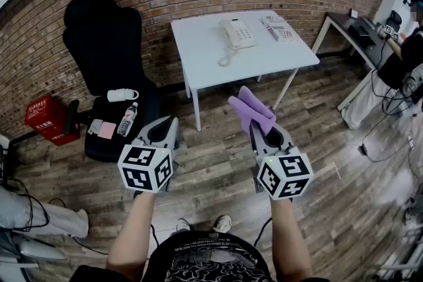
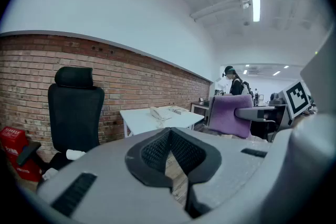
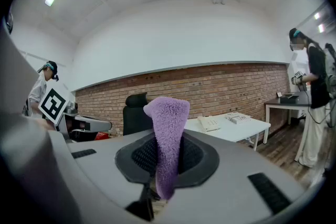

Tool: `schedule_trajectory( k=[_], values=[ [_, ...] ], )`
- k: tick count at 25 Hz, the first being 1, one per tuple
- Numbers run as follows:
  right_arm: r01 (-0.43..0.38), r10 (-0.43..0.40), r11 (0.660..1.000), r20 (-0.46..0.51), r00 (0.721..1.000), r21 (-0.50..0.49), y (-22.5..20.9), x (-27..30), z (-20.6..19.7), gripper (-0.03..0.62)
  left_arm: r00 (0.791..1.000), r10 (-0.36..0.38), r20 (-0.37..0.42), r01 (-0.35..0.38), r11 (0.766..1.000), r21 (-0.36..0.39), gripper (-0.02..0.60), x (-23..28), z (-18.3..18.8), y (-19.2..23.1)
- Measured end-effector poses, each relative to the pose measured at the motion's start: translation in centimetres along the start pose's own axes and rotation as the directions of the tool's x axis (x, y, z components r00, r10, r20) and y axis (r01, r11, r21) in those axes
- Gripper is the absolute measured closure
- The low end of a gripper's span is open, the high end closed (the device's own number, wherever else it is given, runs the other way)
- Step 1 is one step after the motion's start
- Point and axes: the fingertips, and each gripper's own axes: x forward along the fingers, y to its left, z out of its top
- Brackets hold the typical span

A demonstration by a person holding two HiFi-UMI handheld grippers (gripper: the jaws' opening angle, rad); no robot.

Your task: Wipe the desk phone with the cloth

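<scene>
The white desk phone (image 1: 236, 33) sits near the back of a small white table (image 1: 205, 59), well ahead of both grippers. My right gripper (image 1: 255, 127) is shut on a purple cloth (image 1: 251, 106), which stands up out of its jaws (image 3: 167, 134). My left gripper (image 1: 170, 123) is held level with it at the left, shut with nothing in it (image 2: 170, 135). Both hover over the wooden floor, short of the table. The phone (image 3: 208, 123) shows far off in the right gripper view, and in the left gripper view the phone (image 2: 159, 112) is also distant.
A booklet (image 1: 279, 28) lies on the table right of the phone. A black office chair (image 1: 106, 43) at the left carries a bottle (image 1: 127, 119) and a white cup (image 1: 122, 95). A red crate (image 1: 47, 119) stands by the brick wall. Another desk (image 1: 357, 30) and a person (image 1: 413, 43) are at the right.
</scene>
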Motion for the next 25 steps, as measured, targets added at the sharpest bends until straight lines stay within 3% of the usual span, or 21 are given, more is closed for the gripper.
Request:
schedule_trajectory(
  k=[17, 25],
  values=[
    [-0.020, 0.020, 0.999, -0.002, 1.000, 0.033, -7.8, -1.0, -0.2, 0.548, 1.000, -0.025, -0.014, 0.025, 1.000, -0.013, 0.575, 6.7, 0.5, -6.8],
    [-0.016, 0.016, 0.999, 0.007, 1.000, 0.050, -11.4, 1.3, 0.2, 0.548, 0.999, -0.041, -0.033, 0.041, 0.999, 0.008, 0.575, 11.4, 1.2, -7.4]
  ],
)
